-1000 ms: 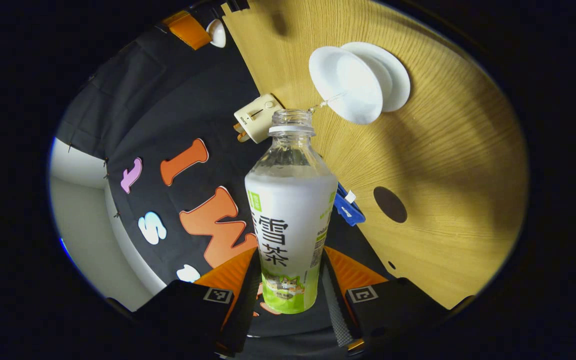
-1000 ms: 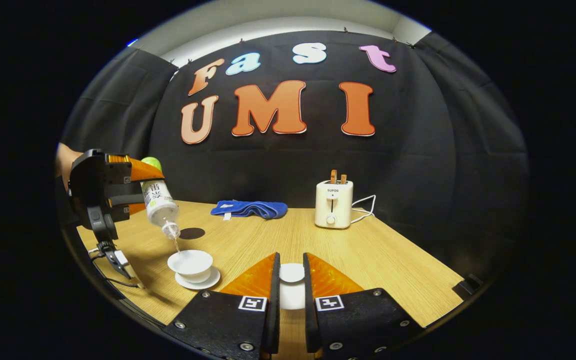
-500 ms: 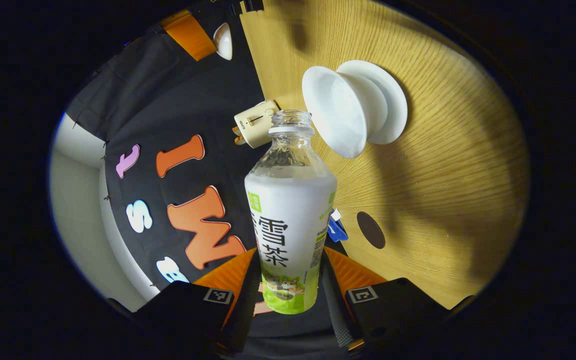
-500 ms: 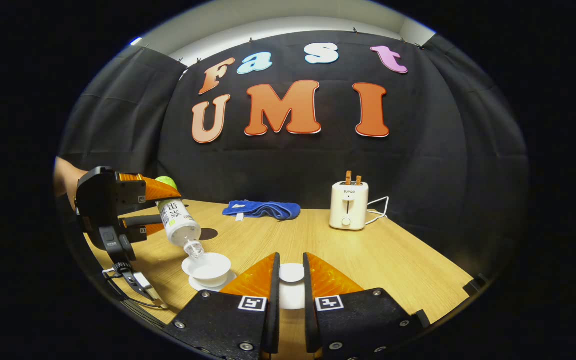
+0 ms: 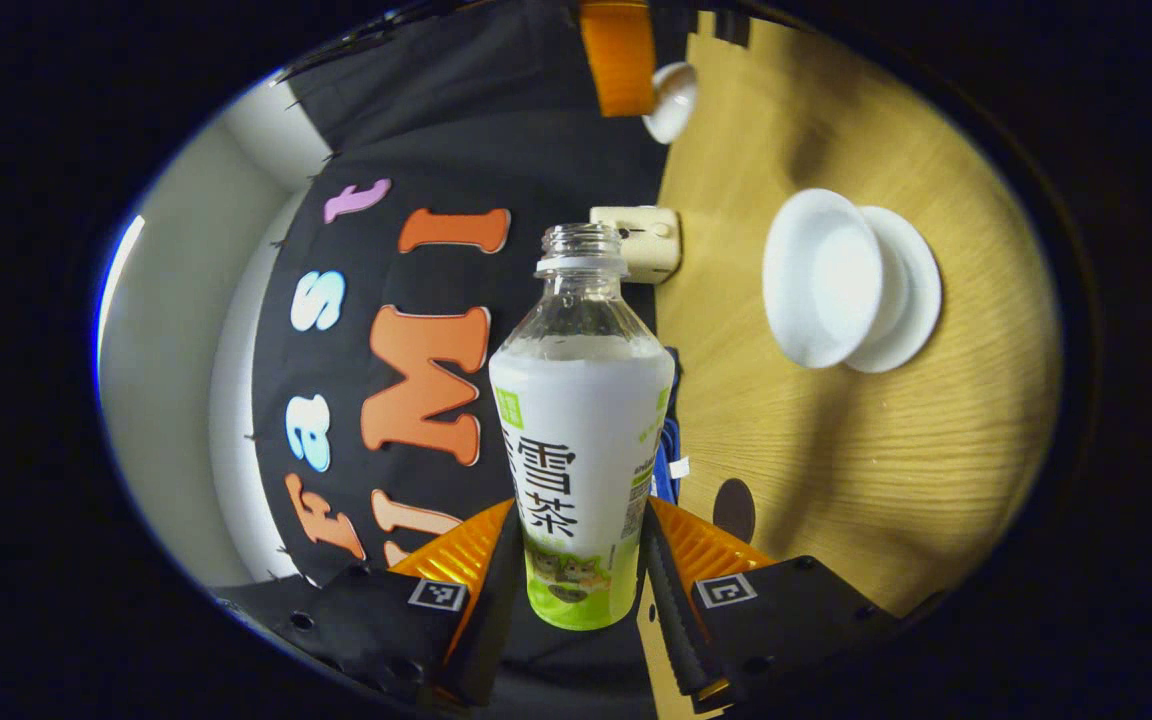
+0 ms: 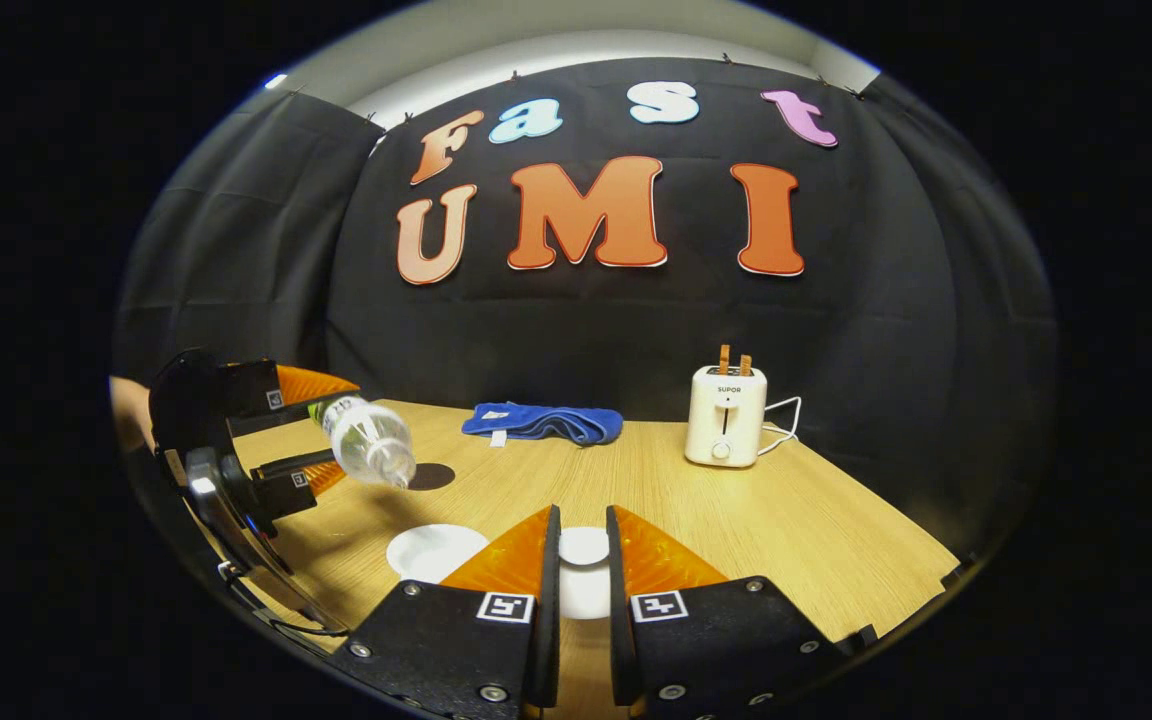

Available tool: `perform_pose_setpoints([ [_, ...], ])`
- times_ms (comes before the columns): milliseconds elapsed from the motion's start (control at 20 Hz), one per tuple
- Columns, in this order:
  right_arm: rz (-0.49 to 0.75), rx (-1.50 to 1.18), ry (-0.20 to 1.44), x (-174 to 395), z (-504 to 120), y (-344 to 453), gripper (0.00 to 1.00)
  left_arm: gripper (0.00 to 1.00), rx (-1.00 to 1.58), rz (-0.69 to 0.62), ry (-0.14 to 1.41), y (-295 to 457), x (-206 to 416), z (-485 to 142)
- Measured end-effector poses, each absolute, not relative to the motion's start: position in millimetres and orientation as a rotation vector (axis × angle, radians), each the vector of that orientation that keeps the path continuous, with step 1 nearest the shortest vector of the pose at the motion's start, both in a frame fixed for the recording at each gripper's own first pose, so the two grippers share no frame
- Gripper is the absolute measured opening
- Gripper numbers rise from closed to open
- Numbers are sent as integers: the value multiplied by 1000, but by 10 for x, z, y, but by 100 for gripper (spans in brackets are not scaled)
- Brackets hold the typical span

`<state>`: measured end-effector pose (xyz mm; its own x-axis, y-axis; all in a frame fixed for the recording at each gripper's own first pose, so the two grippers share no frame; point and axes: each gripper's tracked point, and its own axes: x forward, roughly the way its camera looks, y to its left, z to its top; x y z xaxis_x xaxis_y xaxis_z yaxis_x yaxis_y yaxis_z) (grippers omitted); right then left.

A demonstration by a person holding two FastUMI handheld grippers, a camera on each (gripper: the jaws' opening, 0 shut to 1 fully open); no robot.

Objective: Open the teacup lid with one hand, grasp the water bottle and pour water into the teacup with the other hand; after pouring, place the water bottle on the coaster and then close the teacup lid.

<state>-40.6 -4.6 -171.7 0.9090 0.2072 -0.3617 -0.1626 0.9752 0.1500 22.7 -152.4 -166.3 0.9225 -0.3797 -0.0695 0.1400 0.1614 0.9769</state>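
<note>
Water bottle [image 5: 581,440] clamped between left gripper [image 5: 576,570] fingers, uncapped; right gripper [image 6: 577,560] pinching teacup lid [image 6: 583,547]

Clear glossy plastic water bottle [image 5: 581,420], smooth white glazed teacup [image 5: 821,278], matt wood-grain table [image 6: 816,520], soft blue cloth [image 6: 543,421].

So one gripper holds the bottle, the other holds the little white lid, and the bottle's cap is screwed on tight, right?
Not quite: the bottle has no cap; the left gripper view shows its neck open. The rest holds: the left gripper grips the bottle, and the right gripper holds the white lid.
</note>
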Motion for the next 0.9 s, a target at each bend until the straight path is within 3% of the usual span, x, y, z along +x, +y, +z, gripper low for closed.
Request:
perform_pose_setpoints([
  [200, 217, 132, 366, -306, -1620, 134, 21, 64, 963, -277, -195, -1355, 377, -1203],
  [500, 246, 129, 365, -209, -1577, 384, 21, 68, 439, -268, -12, -1231, 873, -1061],
  [900, 252, 134, 394, -170, -1654, 528, 21, 66, -35, -282, 187, -1119, 1438, -1515],
])
